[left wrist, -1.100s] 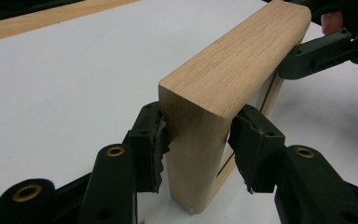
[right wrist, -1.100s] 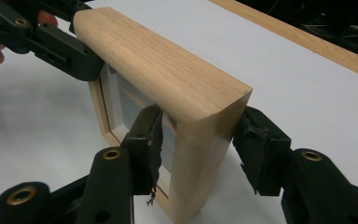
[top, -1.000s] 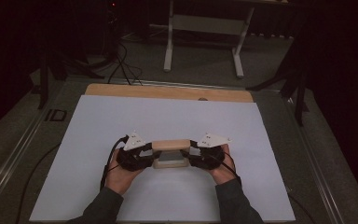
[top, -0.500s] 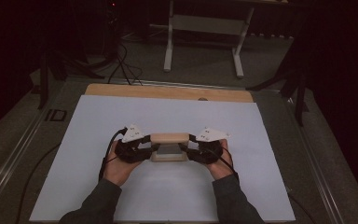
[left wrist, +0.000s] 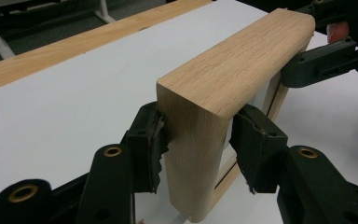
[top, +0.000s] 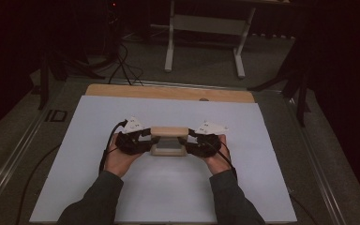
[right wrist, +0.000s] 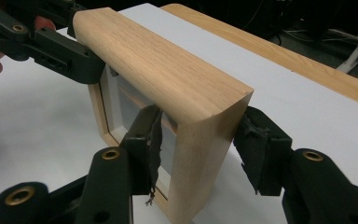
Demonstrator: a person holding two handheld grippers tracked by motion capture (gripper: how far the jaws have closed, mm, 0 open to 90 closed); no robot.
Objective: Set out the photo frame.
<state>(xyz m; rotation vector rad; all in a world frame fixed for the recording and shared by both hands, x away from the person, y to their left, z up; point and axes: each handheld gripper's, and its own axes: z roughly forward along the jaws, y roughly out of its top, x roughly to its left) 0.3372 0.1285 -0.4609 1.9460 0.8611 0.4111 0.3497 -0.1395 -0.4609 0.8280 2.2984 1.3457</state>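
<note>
A light wooden frame (top: 168, 132) with a pale panel inside stands upright on its edge near the middle of the white table top (top: 262, 187). My left gripper (top: 146, 142) is shut on its left end, and my right gripper (top: 190, 142) is shut on its right end. In the left gripper view the pads of the left gripper (left wrist: 198, 149) flank the frame's end post (left wrist: 193, 158), and the other gripper clamps the far end (left wrist: 317, 65). In the right gripper view the right gripper (right wrist: 200, 144) holds the near post (right wrist: 200, 154) the same way.
A wooden strip (top: 168, 93) runs along the table's far edge. Beyond it stand the white legs of a stand (top: 204, 28) and cables (top: 122, 65) on the dark floor. A metal rail (top: 9, 154) borders the table on the left.
Both hands have carried the wooden frame a little farther from the person, toward the table's far side. The grips on its two ends look the same.
</note>
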